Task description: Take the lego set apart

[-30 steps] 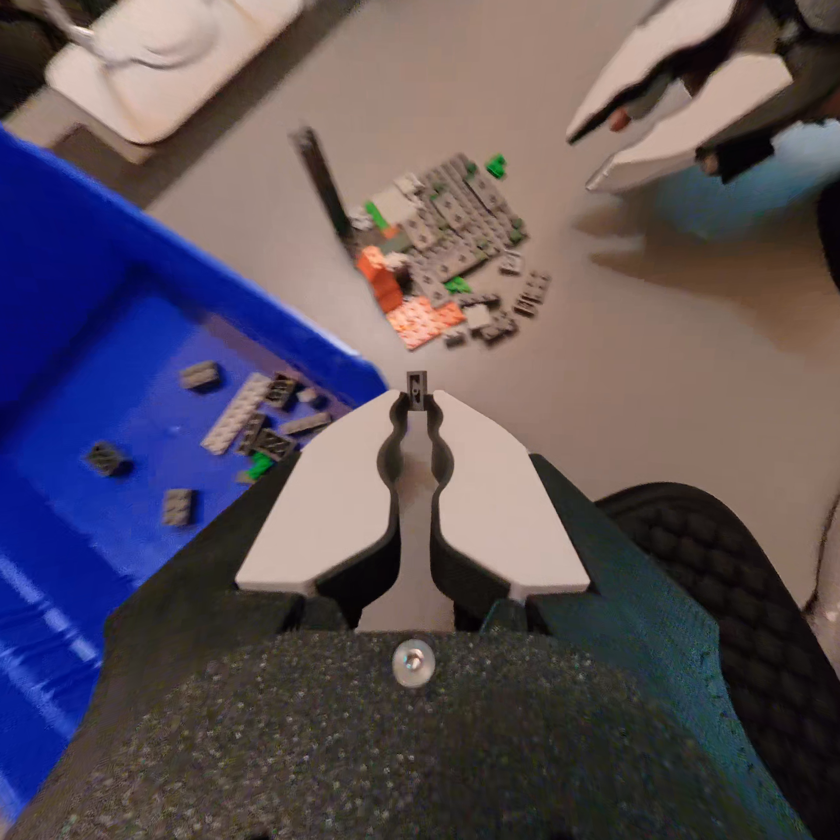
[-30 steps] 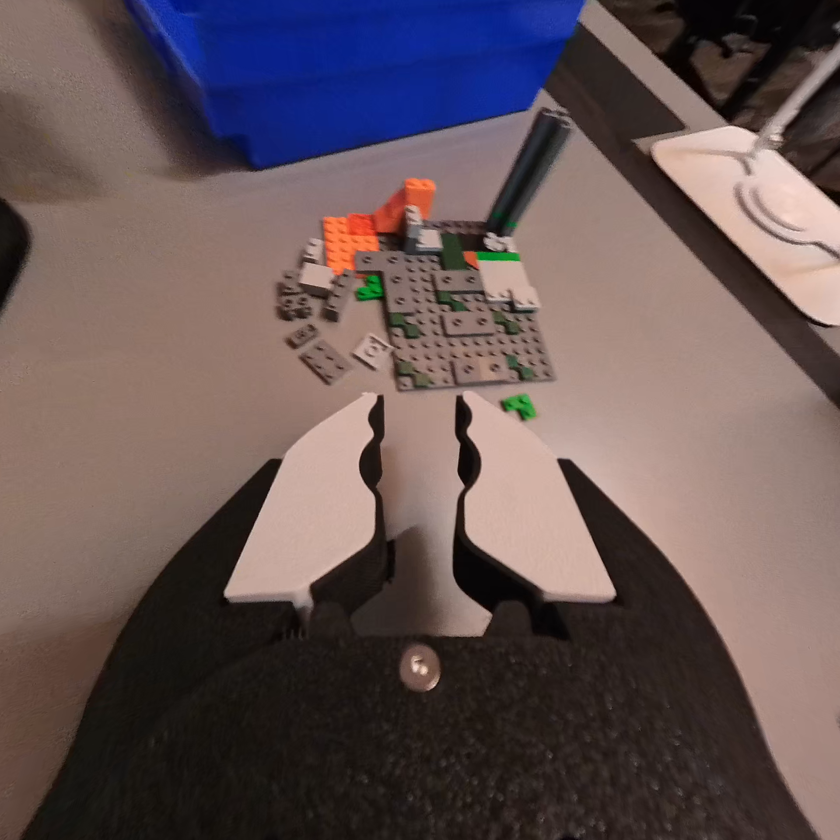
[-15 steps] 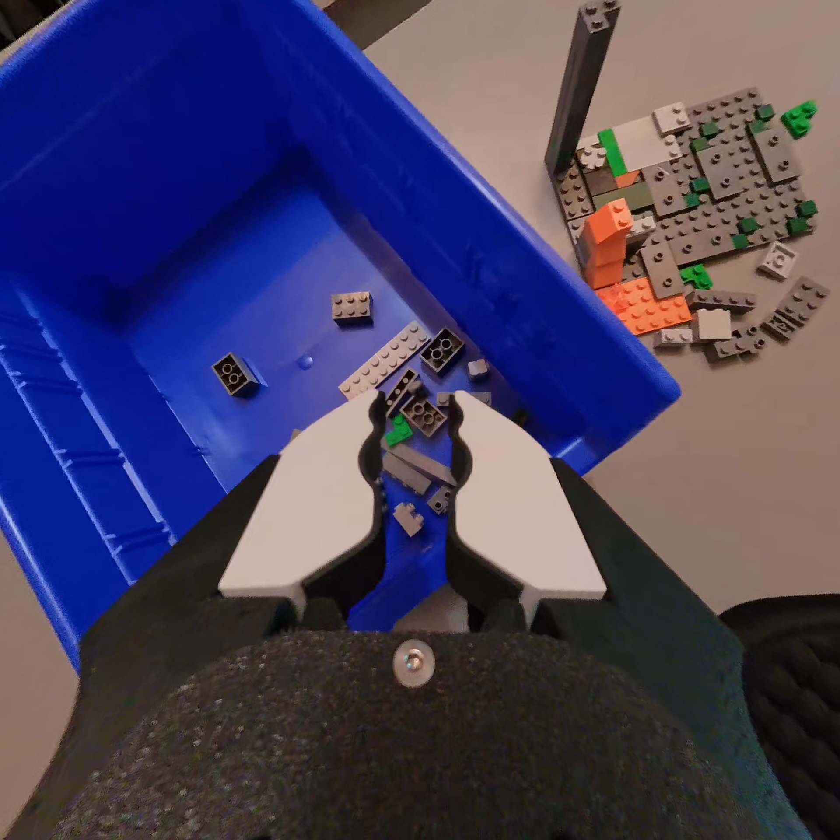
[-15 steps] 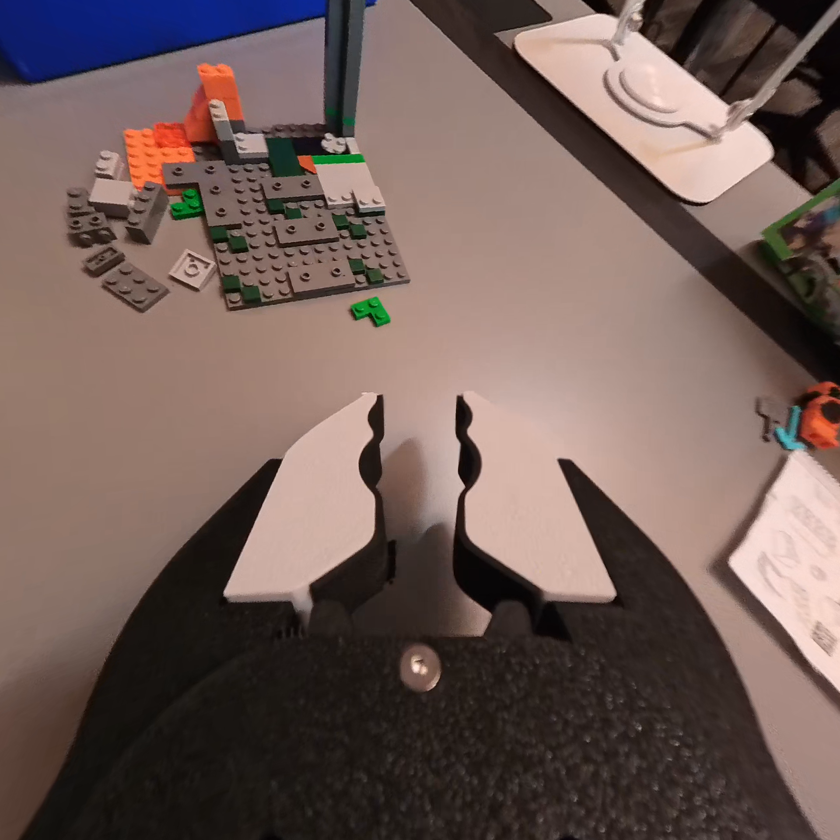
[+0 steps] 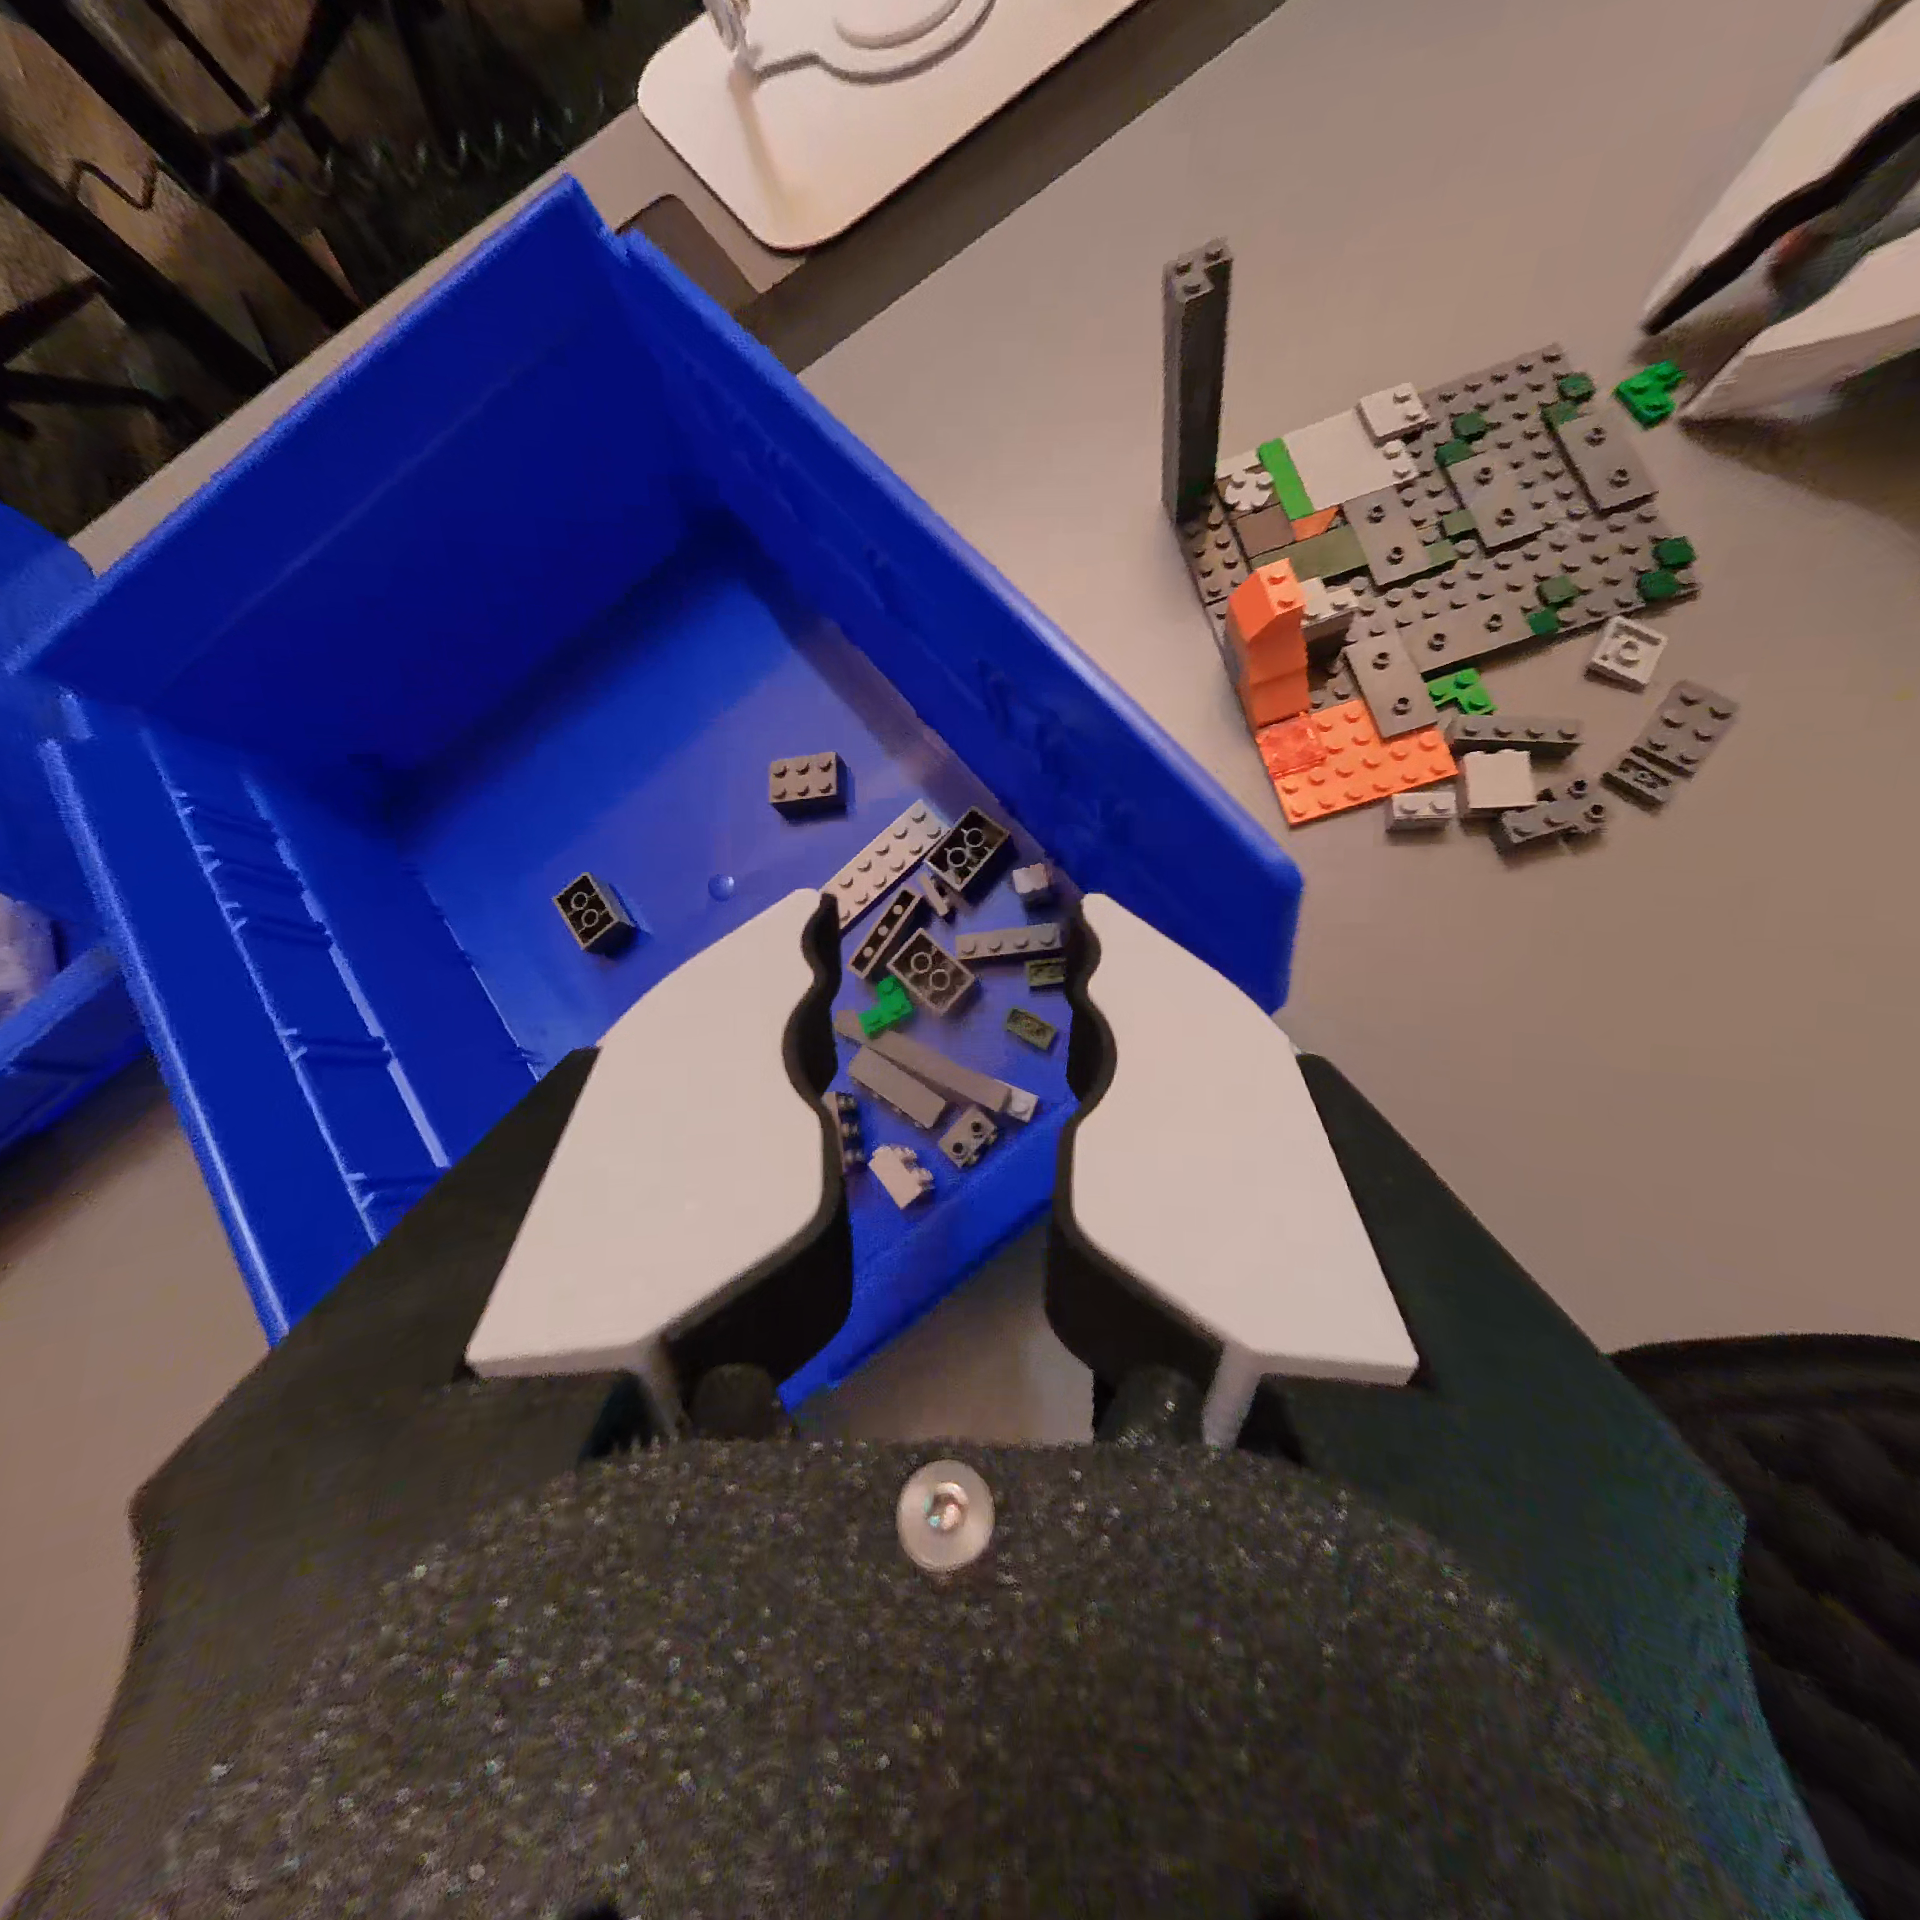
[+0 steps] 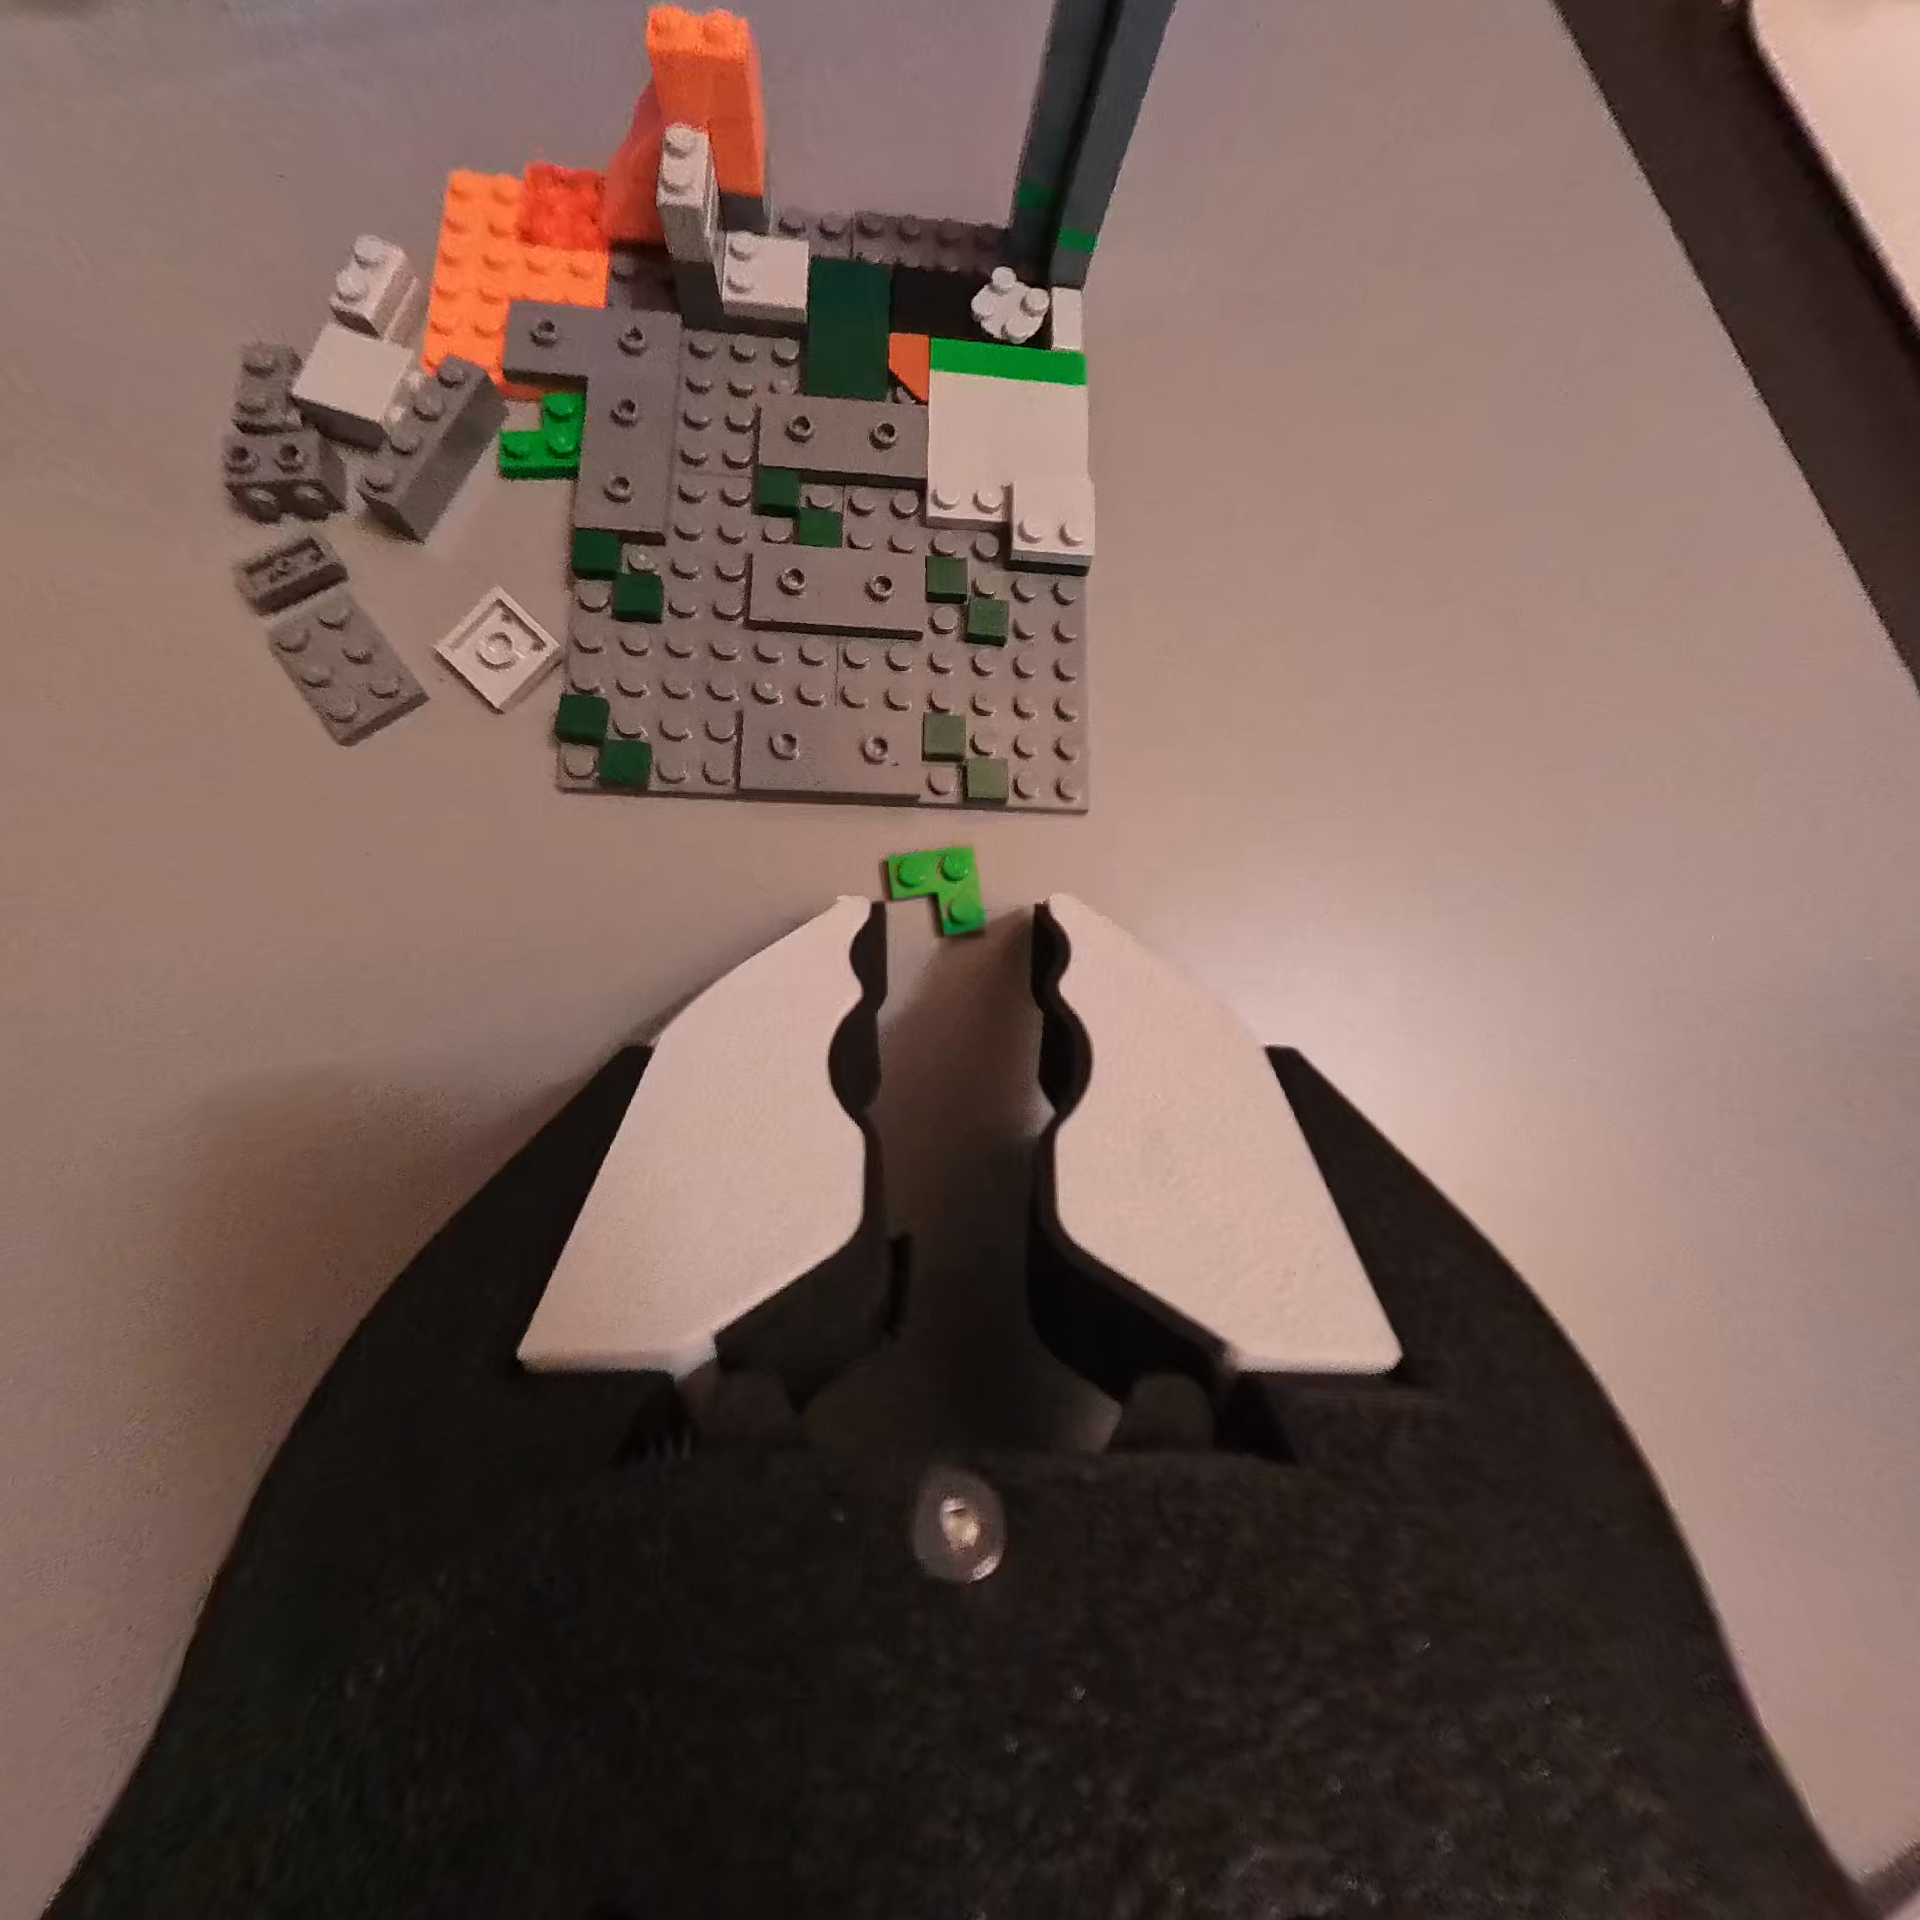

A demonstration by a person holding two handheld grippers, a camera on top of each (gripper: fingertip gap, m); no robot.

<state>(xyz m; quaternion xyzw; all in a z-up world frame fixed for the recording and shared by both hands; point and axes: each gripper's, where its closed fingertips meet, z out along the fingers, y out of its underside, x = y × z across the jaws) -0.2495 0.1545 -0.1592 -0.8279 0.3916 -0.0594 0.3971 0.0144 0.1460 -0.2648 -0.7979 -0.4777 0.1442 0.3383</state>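
The lego set (image 6: 821,582) is a grey studded baseplate with grey, green and orange pieces and a tall dark pillar (image 6: 1081,114). It also shows in the left wrist view (image 5: 1455,561). My left gripper (image 5: 948,914) is open and empty above the blue bin (image 5: 1122,790), which holds several loose grey bricks (image 5: 935,966). My right gripper (image 6: 956,912) is open and empty, low over the table. A small bright green corner plate (image 6: 938,885) lies on the table just ahead of its tips, untouched. The right gripper also shows in the left wrist view (image 5: 1787,322), by that plate.
Loose grey pieces (image 6: 343,499) lie left of the baseplate. An orange plate (image 5: 1351,764) sits at the set's near edge. A white stand base (image 5: 862,114) lies beyond the bin. A second blue bin (image 5: 42,935) is at far left. The table edge (image 6: 1714,312) runs at right. The tips of one gripper are about 30 centimetres away from the tips of the other. Between my right fingertips and the tall dark pillar (image 6: 1081,114) there is roughly 15 centimetres.
My left gripper carried a small dark piece over the bin, opened and let it go. My right gripper moved back toward the set, down to the green corner plate, and narrowed slightly.
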